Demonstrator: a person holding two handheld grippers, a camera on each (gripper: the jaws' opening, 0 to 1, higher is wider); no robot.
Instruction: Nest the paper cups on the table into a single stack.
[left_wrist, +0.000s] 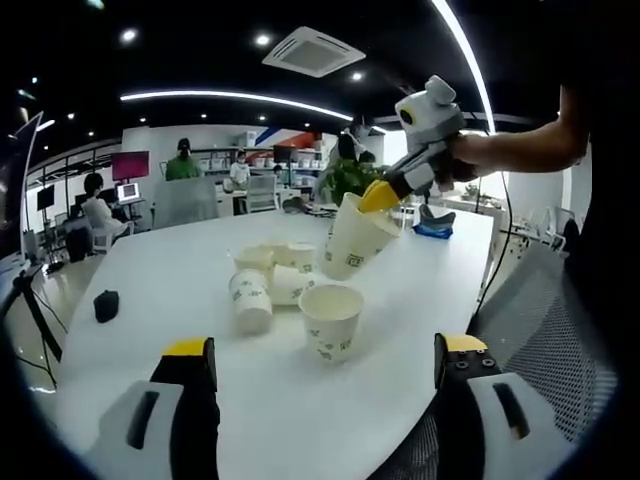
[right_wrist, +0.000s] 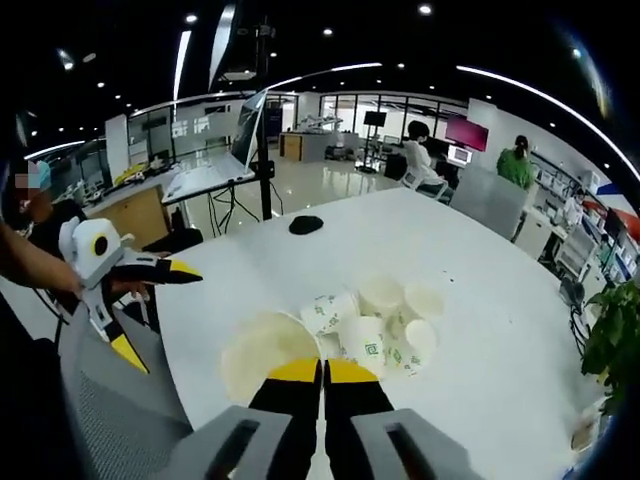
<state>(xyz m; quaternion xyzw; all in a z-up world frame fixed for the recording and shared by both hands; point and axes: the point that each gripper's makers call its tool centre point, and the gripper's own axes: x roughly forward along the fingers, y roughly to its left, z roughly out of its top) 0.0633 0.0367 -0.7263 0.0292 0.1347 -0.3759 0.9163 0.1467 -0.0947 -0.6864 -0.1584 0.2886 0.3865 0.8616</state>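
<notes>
In the right gripper view, the right gripper (right_wrist: 322, 372) has its yellow-tipped black fingers (right_wrist: 292, 372) pressed together on the near rim of a white paper cup with green print (right_wrist: 262, 352), whose open mouth faces the camera. In the left gripper view that same gripper (left_wrist: 378, 196) comes in from the upper right, a hand (left_wrist: 470, 158) around its grey body, and carries the held cup (left_wrist: 356, 237) tilted in the air above the white table (left_wrist: 170, 280).

The left gripper (left_wrist: 325, 362) holds nothing; its two yellow-capped fingers (left_wrist: 188, 352) stand wide apart at the bottom of its own view. In the right gripper view it (right_wrist: 150, 310) hangs off the table's left edge, fingers likewise spread.

Just below the carried cup, an upright white paper cup (left_wrist: 331, 318) stands on the table, mouth up. Behind it lies a cluster of further paper cups (left_wrist: 268, 278), some upright, some on their sides, touching one another. In the right gripper view this cluster (right_wrist: 385, 325) lies just beyond the held cup.

A small dark object (left_wrist: 106, 304) rests near the table's far left edge. A grey mesh chair back (left_wrist: 560, 330) stands beside the table.
</notes>
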